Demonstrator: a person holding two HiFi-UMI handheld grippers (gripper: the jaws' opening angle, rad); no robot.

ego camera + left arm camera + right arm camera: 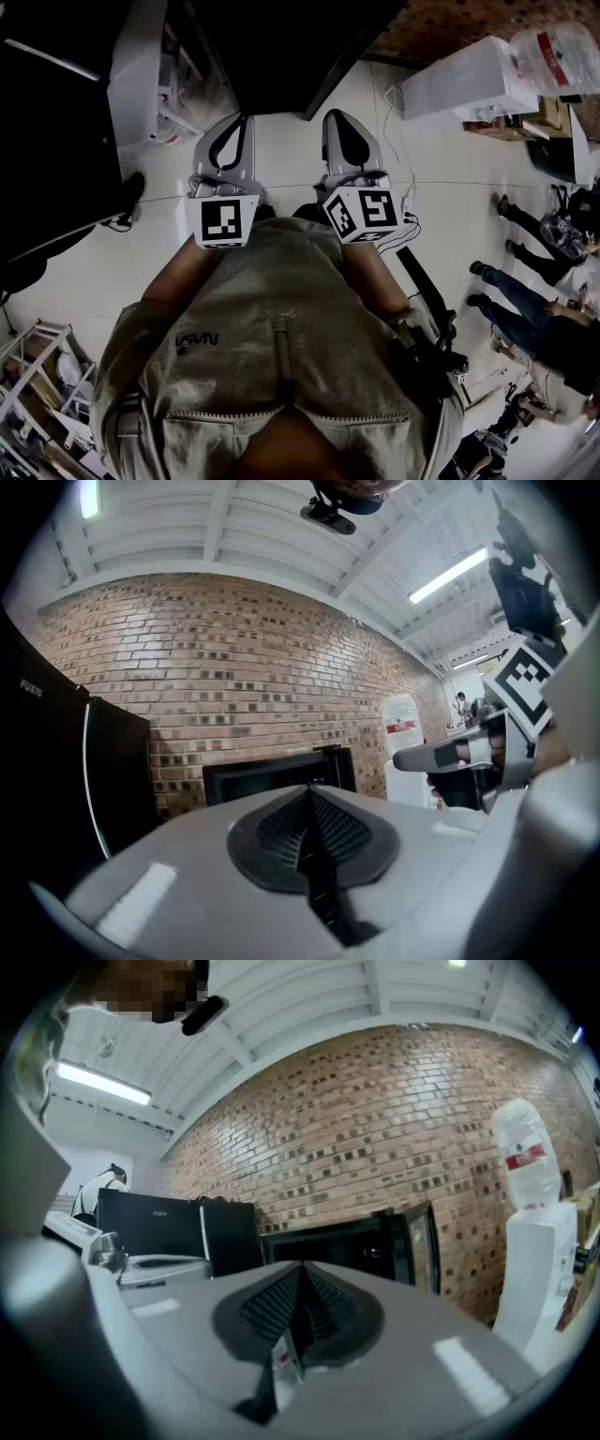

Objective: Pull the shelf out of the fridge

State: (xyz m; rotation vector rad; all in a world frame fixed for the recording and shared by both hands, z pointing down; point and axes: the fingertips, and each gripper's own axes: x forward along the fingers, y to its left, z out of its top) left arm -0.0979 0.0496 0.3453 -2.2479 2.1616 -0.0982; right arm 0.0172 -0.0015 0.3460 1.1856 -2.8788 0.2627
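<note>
Underfoot, pale floor tiles (291,159) run toward a brick wall (234,667)

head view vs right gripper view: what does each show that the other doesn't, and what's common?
Head view only: the left gripper beside the right gripper over the tiled floor, the person's beige vest, and bystanders at the right.
Right gripper view only: the brick wall, a ceiling light, the open front of the black fridge, and the right gripper's fingers shut together with nothing between them.
Both: the white water dispenser and the right gripper itself.
</note>
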